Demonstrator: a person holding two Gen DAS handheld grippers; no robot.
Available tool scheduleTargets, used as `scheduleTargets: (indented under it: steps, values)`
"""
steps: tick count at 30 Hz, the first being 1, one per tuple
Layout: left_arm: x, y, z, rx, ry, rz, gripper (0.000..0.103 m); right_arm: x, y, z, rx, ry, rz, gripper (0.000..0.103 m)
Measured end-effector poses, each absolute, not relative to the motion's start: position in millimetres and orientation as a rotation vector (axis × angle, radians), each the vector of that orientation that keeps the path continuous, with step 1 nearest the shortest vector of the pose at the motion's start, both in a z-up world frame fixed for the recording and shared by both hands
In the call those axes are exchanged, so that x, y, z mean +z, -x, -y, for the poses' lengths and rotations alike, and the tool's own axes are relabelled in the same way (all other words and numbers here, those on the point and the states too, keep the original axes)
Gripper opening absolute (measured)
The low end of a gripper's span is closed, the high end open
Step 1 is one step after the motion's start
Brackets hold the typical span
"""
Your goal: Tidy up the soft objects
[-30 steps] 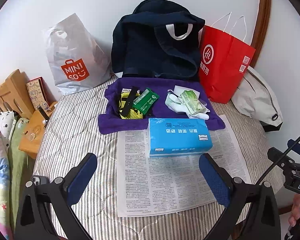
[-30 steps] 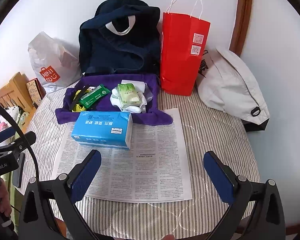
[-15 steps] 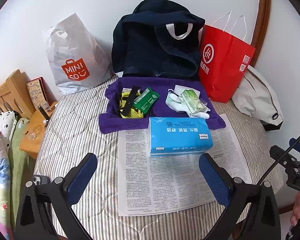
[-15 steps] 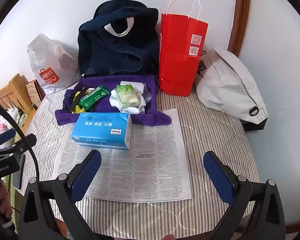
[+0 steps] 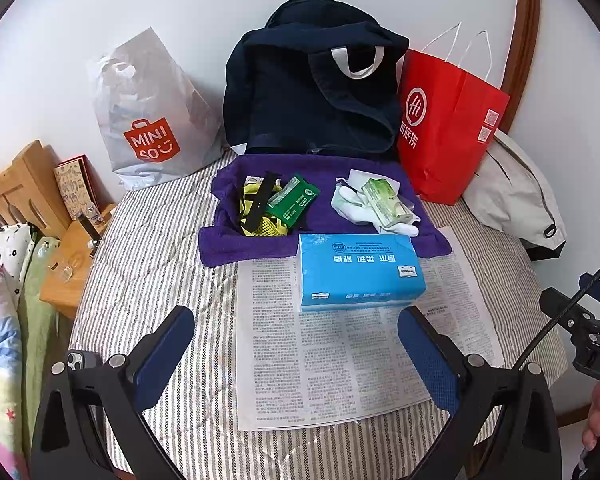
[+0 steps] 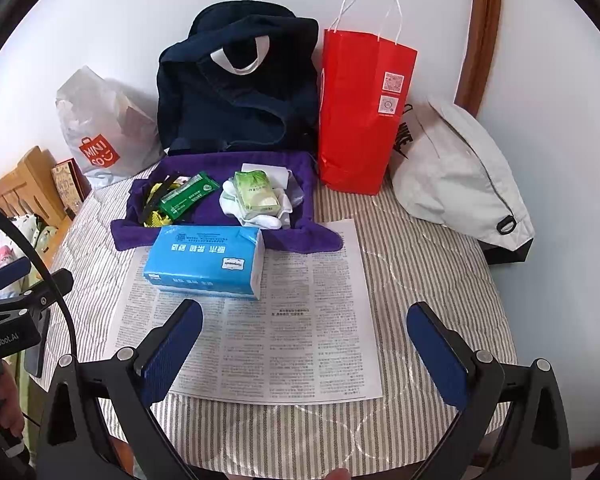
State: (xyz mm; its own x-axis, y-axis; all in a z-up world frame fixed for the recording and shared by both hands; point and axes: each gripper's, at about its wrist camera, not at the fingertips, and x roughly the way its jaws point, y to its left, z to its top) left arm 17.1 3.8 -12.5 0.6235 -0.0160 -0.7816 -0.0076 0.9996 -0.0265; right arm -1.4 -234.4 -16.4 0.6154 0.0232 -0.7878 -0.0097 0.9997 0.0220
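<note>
A blue tissue pack (image 5: 358, 270) (image 6: 208, 260) lies on a newspaper sheet (image 5: 340, 360) (image 6: 284, 320) on a striped round table. Behind it a purple towel (image 5: 228, 240) (image 6: 300, 184) holds a dark green packet (image 5: 294, 200) (image 6: 188, 198), a yellow mesh item with a black strap (image 5: 260, 208), white cloth (image 5: 352, 204) (image 6: 260, 218) and a light green tissue packet (image 5: 384, 202) (image 6: 256, 192). My left gripper (image 5: 296, 344) is open and empty, just in front of the blue pack. My right gripper (image 6: 304, 336) is open and empty over the newspaper.
Against the wall stand a grey Miniso bag (image 5: 148, 120) (image 6: 100, 136), a navy tote (image 5: 316, 80) (image 6: 236, 80), a red paper bag (image 5: 448, 128) (image 6: 360, 112) and a white bag (image 5: 512, 200) (image 6: 456, 172). A wooden rack (image 5: 16, 188) and a phone (image 5: 80, 360) are at left.
Both views have shifted only slightly; the table objects stand as before and both grippers stay open.
</note>
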Motion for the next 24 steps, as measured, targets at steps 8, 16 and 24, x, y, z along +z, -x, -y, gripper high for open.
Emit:
scheduleTargets:
  steps: [8,16,24]
  values:
    - [-12.7,-15.7,-3.4,-0.009,0.018,-0.898,0.103,-16.7,1.6,236.7,0.018,-0.02,-0.909,0.101]
    - [-12.1,-15.8,-2.4,-0.013,0.014,-0.896,0.103,-14.6,2.7,234.2,0.019,-0.015,-0.902,0.101]
    - [-11.5,-14.6,-1.4,-0.015,0.015,-0.898,0.103,-13.4,3.5,235.5,0.014,-0.015,-0.899,0.101]
